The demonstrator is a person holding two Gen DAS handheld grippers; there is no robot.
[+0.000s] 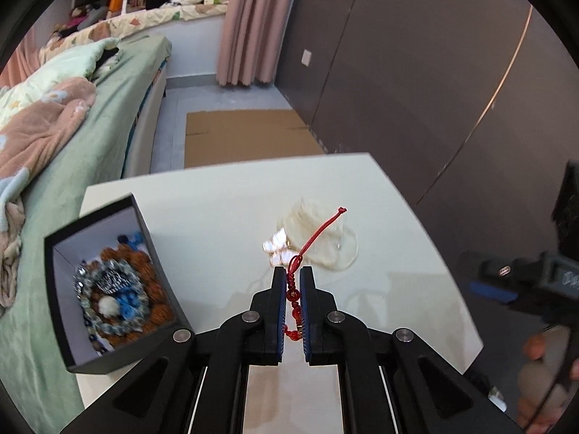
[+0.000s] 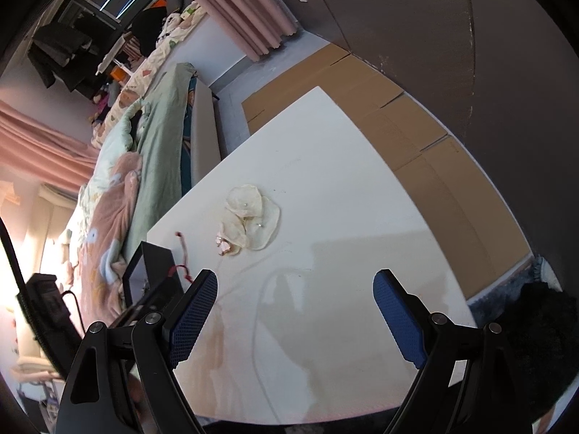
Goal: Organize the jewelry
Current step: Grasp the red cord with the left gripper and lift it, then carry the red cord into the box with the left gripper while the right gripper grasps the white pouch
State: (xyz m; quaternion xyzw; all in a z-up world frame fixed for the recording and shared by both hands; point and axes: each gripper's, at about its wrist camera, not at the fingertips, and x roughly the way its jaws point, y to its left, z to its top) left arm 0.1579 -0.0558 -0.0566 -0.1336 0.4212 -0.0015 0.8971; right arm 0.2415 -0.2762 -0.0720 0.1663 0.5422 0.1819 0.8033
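Several beaded pieces already lay in the black box (image 1: 108,278) at the table's (image 1: 224,195) left edge. The left gripper (image 1: 294,271) was clenched on a red bracelet (image 1: 295,294) — its cord ran lengthwise between the fingers, tail pointing away. The right gripper (image 2: 295,278) hung released, empty. A white clover piece (image 1: 277,249) — possibly a necklace — remained mid-table.

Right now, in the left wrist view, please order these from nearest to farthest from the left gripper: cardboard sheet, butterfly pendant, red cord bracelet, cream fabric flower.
1. Red cord bracelet: clamped in the left gripper.
2. Butterfly pendant: just beyond the tips, slightly left.
3. Cream fabric flower: behind it, slightly right.
4. Cardboard sheet: on the floor past the table.
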